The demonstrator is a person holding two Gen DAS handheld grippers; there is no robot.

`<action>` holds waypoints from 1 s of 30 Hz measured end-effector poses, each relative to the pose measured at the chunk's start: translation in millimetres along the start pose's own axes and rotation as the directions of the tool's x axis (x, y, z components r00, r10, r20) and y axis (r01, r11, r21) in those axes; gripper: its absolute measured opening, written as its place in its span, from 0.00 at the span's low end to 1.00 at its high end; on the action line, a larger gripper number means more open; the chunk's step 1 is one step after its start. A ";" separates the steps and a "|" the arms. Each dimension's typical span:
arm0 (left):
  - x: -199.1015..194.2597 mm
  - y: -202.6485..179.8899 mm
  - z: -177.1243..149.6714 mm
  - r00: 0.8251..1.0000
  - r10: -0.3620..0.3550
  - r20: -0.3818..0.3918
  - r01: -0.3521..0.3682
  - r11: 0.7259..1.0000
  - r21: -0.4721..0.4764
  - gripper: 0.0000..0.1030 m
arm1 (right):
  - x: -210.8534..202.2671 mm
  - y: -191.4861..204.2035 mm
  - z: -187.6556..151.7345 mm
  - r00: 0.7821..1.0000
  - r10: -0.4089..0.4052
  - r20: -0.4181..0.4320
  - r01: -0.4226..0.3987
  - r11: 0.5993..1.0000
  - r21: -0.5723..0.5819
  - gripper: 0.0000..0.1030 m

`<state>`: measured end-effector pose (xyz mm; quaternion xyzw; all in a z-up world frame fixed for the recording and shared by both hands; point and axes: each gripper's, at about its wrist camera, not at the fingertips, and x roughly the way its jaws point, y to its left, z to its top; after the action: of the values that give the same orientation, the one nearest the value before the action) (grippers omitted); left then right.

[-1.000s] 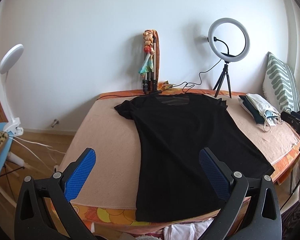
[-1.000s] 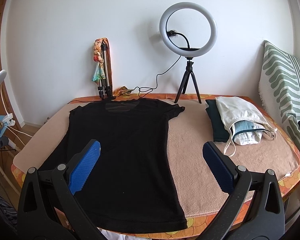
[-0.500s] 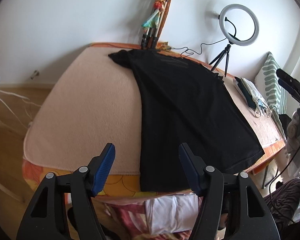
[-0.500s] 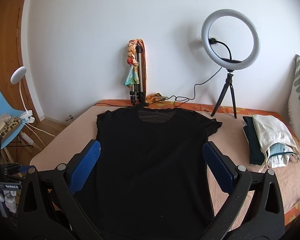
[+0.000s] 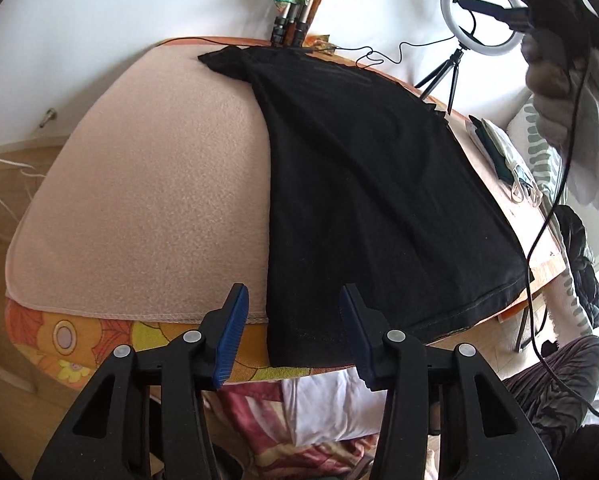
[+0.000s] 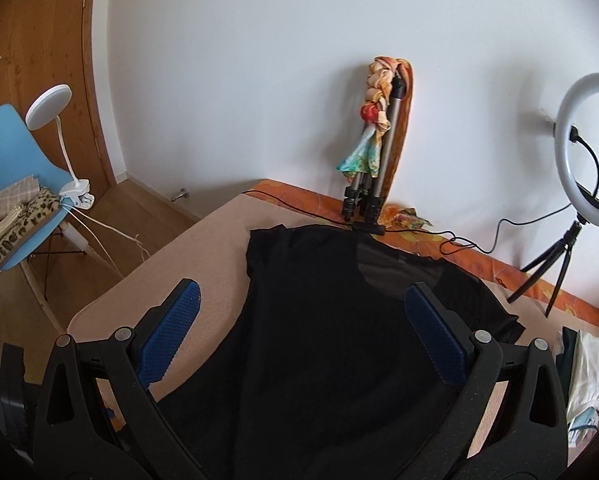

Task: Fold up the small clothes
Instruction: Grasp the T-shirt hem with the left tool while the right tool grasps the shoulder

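Since a second ago the left gripper (image 5: 293, 330) has dropped toward the near edge of the bench (image 5: 147, 184) and narrowed its jaws, while the right gripper (image 6: 299, 328) has swung left over the shirt (image 5: 363, 184). From the left wrist view, the shirt lies flat with its long axis running from the near edge to the far edge, collar away, hem hanging slightly over the near edge. The left gripper hovers half open and empty, its two pads either side of the hem's near-left corner, which sits just ahead between them. A folded pile (image 5: 507, 156) rests near the right edge, well apart from the shirt. From the right wrist view, the right gripper is wide open and holds nothing, poised above the shirt's (image 6: 323, 340) middle, with the collar and left sleeve ahead toward the far edge. Judging by this, the left gripper is nearer to a grasp, and the hem corner looks like its target.
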<state>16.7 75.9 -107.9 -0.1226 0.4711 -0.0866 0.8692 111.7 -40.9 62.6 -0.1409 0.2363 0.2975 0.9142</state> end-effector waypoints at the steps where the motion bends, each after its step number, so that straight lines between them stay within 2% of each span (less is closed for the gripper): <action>1: 2.0 0.3 0.4 1.000 -0.002 -0.009 0.002 1.000 -0.004 0.40 | 14.0 3.8 7.0 1.000 0.005 -0.016 -0.005 1.000 -0.004 1.00; 5: 6.5 5.8 2.9 1.000 0.002 -0.019 -0.003 1.000 -0.023 0.37 | 69.0 13.1 26.6 0.994 0.063 -0.090 -0.061 0.998 0.026 1.00; 7: 9.2 9.7 3.7 0.999 -0.010 -0.032 0.008 0.999 -0.041 0.32 | 95.8 14.9 32.8 0.990 0.079 -0.119 -0.074 0.996 0.050 1.00; 12: 16.7 10.1 3.2 0.998 -0.025 -0.060 0.023 0.999 -0.042 0.31 | 160.9 21.3 44.5 0.975 0.115 -0.190 -0.096 0.990 0.105 0.99; 18: 19.4 10.6 6.2 0.995 -0.072 -0.075 0.067 0.995 -0.068 0.29 | 232.7 41.9 52.5 0.946 0.161 -0.280 -0.136 0.985 0.107 0.88; 21: 21.5 6.9 6.9 0.993 -0.080 -0.082 0.076 0.996 -0.053 0.28 | 267.6 50.2 51.1 0.933 0.154 -0.326 -0.131 0.987 0.090 0.85; 25: 24.0 8.0 7.4 0.991 -0.101 -0.084 0.096 0.993 -0.064 0.14 | 312.0 61.5 45.1 0.914 0.109 -0.391 -0.100 0.994 0.043 0.82; 30: 25.0 13.5 6.0 0.987 -0.136 -0.084 0.129 0.988 -0.089 0.05 | 350.3 68.0 34.6 0.896 0.020 -0.444 -0.042 0.998 -0.040 0.80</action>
<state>35.8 82.9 -128.7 -0.1856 0.5036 -0.1300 0.8337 331.5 193.4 -96.7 -0.2230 0.4331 0.2776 0.8280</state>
